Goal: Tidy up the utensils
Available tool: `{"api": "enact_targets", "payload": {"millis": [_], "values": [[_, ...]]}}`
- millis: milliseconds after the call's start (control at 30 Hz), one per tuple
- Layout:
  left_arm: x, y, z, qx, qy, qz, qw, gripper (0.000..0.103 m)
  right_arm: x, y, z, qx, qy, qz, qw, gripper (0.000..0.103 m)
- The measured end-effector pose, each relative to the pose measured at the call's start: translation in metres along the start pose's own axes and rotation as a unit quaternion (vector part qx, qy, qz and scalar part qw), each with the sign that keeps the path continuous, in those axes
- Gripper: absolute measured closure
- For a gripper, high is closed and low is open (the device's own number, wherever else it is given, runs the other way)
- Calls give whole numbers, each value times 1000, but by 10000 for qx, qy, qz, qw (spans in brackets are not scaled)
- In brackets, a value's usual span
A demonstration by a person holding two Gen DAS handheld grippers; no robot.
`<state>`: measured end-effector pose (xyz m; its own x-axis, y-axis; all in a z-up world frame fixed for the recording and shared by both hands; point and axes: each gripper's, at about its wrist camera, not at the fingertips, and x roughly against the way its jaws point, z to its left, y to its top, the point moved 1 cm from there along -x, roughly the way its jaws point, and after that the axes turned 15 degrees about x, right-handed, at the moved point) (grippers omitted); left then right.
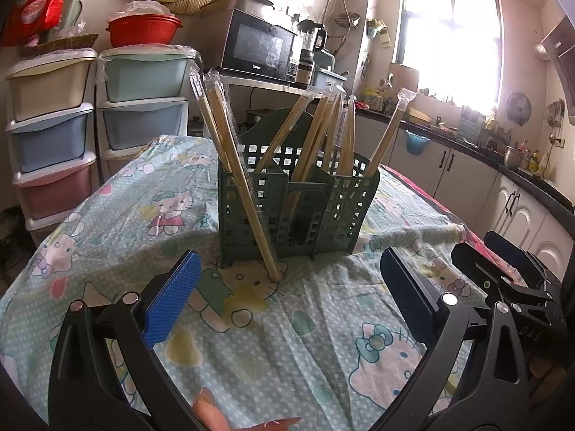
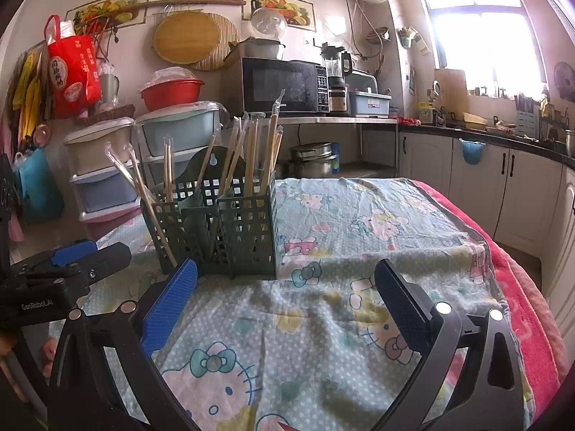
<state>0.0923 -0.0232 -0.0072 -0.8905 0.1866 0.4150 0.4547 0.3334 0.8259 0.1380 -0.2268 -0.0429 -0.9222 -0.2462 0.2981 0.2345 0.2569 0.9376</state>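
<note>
**One wrapped chopstick pair leaning outside the caddy**

Both grippers are empty, fingers spread wide. The green plastic utensil caddy (image 1: 298, 208) sits mid-table on the Hello Kitty tablecloth (image 1: 125, 215), a lattice-walled holder with several compartments, stuffed with wrapped chopsticks (image 1: 316, 136) that fan out at all angles.

The odd one is the stray chopstick pair (image 1: 244, 186): thin, pale wood in a clear plastic sleeve. Its bottom end rests on the cloth just in front of the caddy's near wall and it leans up and to the far left against the caddy. So the long axis is steeply tilted, not flat.

The left gripper (image 1: 287, 287) is the closer one I'd say: the stick's foot lies just ahead of it, between its blue ridged pads (image 1: 172, 298) and a bit left of centre. The right gripper (image 2: 284, 287) faces the caddy's right corner, with the stick farther off to its left.

The sleeve looks slippery, so a grab mid-shaft seems safest.
</note>
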Motion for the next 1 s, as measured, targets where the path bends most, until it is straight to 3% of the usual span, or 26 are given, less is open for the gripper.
{"api": "enact_targets", "payload": {"millis": [1000], "values": [[2,0,1,18,25,0,10000,11,-2,-2,0,-6,-9,37,10000,7]]}}
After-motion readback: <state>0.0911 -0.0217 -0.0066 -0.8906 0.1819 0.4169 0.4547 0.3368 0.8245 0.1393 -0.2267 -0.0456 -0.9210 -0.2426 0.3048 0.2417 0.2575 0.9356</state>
